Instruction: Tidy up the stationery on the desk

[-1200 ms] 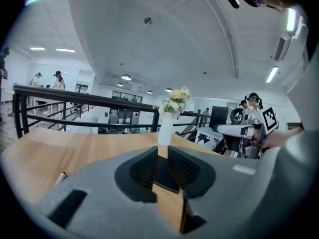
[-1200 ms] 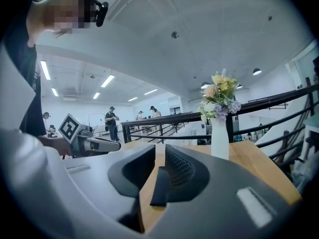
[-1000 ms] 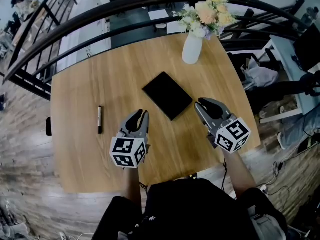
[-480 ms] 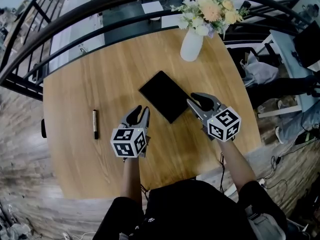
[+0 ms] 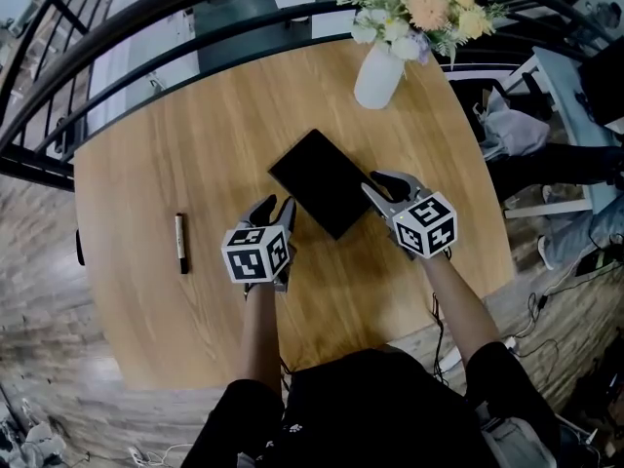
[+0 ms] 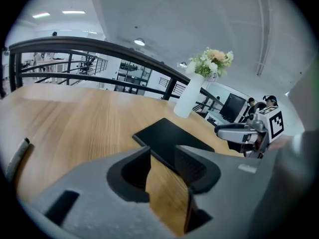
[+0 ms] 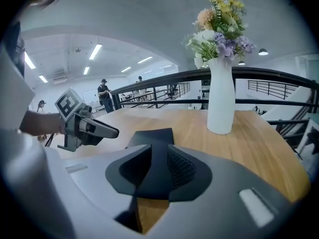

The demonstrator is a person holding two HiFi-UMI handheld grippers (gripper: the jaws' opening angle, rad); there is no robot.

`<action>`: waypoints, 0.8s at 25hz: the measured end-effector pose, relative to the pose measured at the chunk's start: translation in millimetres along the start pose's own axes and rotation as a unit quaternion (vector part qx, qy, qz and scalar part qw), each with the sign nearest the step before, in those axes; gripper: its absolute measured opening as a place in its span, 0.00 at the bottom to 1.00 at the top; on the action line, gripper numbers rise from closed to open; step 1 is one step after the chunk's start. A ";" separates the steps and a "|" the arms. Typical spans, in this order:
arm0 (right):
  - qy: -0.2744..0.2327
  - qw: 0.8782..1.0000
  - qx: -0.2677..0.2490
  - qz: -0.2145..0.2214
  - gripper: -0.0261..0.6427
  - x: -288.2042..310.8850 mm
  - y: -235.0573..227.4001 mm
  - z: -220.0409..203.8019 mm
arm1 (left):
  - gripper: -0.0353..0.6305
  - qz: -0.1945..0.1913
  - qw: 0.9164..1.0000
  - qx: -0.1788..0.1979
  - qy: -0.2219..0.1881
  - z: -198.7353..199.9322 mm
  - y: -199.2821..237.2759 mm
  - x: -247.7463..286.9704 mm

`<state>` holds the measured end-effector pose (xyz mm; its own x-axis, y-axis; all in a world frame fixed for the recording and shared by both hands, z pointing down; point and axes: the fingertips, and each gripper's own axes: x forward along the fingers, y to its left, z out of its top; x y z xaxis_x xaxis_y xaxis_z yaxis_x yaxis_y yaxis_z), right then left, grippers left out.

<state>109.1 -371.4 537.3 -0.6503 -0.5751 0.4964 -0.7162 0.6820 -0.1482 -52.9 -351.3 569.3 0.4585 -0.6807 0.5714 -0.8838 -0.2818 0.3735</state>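
A black notebook (image 5: 322, 181) lies flat in the middle of the wooden desk (image 5: 195, 144). A dark marker pen (image 5: 180, 243) lies apart at the left. My left gripper (image 5: 274, 209) sits low at the notebook's near left corner. Its jaws have just been opening and are open, with bare wood and the notebook (image 6: 169, 138) edge showing through the gap. My right gripper (image 5: 386, 184) is at the notebook's right corner. Its jaws have also just been opening and stand open, the notebook (image 7: 152, 136) corner showing between them, not gripped.
A white vase (image 5: 378, 74) of flowers stands at the desk's far edge, beyond the notebook. A black railing (image 5: 146, 27) curves behind the desk. The desk's near edge runs just behind both wrists. Chairs and bags stand on the floor at the right.
Both grippers have dropped and moved forward to the notebook's near corners, one on each side. Their jaws stand wider than before. The notebook and pen have not moved.
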 end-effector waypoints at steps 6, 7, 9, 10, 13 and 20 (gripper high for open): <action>0.033 0.999 0.012 -0.001 0.23 18.0 -9.1 -15.1 | 0.30 0.002 1.000 -0.020 0.019 -6.8 9.2 20.1; 0.038 0.999 0.013 -0.003 0.24 20.8 -10.4 -17.8 | 0.31 0.004 1.000 -0.021 0.021 -7.3 10.9 22.6; 0.047 0.999 0.018 -0.008 0.25 25.5 -13.3 -23.4 | 0.32 0.006 0.999 -0.025 0.026 -9.1 13.3 26.7; 0.052 0.998 0.021 -0.011 0.25 27.7 -14.9 -26.3 | 0.32 0.006 0.999 -0.026 0.030 -10.6 14.0 28.4; 0.065 0.997 0.030 -0.018 0.27 34.1 -19.1 -34.2 | 0.33 0.004 0.999 -0.028 0.041 -14.5 14.5 33.7; 0.095 0.995 0.036 -0.016 0.30 43.7 -19.8 -48.1 | 0.35 0.010 0.998 -0.011 0.064 -15.6 10.6 46.3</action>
<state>107.0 -388.3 603.0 -0.5724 -0.4950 0.6537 -0.7559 0.6275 -0.1868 -39.6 -375.2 611.2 0.4510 -0.5931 0.6670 -0.8908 -0.2531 0.3774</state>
